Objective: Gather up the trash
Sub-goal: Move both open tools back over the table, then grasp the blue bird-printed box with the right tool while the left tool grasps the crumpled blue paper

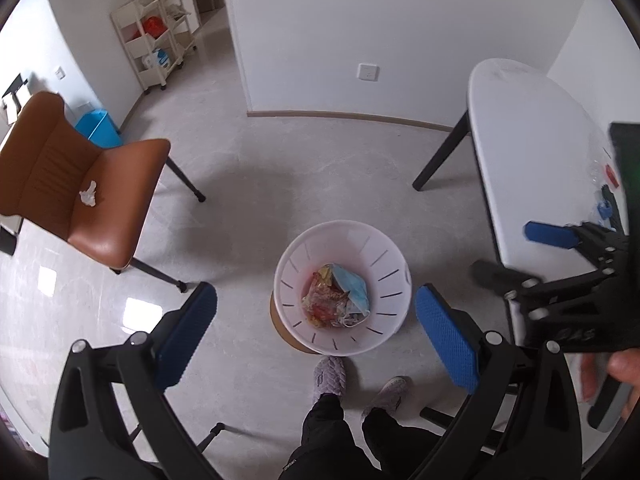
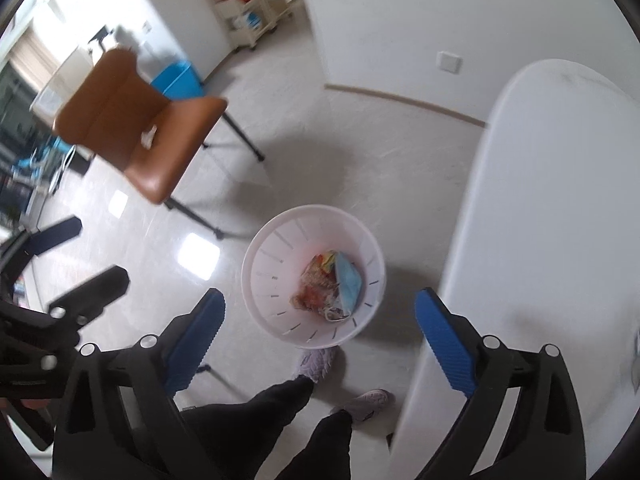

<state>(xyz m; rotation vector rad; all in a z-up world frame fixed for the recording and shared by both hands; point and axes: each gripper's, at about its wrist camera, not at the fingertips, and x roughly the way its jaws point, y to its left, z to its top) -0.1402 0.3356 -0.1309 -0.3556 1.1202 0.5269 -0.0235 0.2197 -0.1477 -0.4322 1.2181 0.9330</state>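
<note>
White plastic is what the trash bin (image 1: 343, 286) is made of, and it stands on the floor right below and between both pairs of tongs, with a blue face mask (image 1: 352, 286) and crinkly wrappers (image 1: 324, 300) already in it. The left tongs (image 1: 316, 330) and the right tongs (image 2: 320, 334) are both wide open and hold nothing. The next piece looks to be the crumpled white tissue (image 1: 89, 193) on the brown chair (image 1: 80, 184), far up and left of the left tongs. I think it is best to go there slowly, come down from above, and pinch the tissue in the middle so it does not slip. On the white desk (image 1: 532, 152), right of the left tongs, some small blue and red things are half hidden by the other tongs, so I cannot tell what they are.
</note>
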